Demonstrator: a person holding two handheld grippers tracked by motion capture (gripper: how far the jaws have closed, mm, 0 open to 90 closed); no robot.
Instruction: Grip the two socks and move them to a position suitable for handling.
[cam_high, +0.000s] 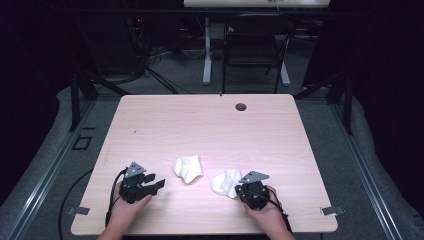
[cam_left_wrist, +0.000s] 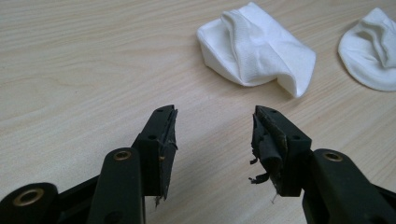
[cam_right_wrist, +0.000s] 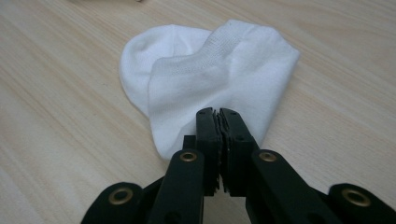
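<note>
Two white ankle socks lie on the light wooden table (cam_high: 210, 125). The left sock (cam_high: 188, 167) (cam_left_wrist: 257, 51) lies crumpled near the table's middle front. It is ahead of my left gripper (cam_high: 156, 181) (cam_left_wrist: 215, 116), whose jaws stand open with only bare table between them. The right sock (cam_high: 225, 182) (cam_right_wrist: 210, 70) lies flat and folded over, and its edge also shows in the left gripper view (cam_left_wrist: 371, 51). My right gripper (cam_high: 236, 189) (cam_right_wrist: 217, 112) has its jaws pressed together over that sock's near edge, pinching the fabric.
A small dark round hole (cam_high: 241, 107) sits near the table's far edge. Beyond the table stand a black chair (cam_high: 255, 45) and a white desk leg (cam_high: 207, 50) on the grey floor. Metal rails run along both sides of the table.
</note>
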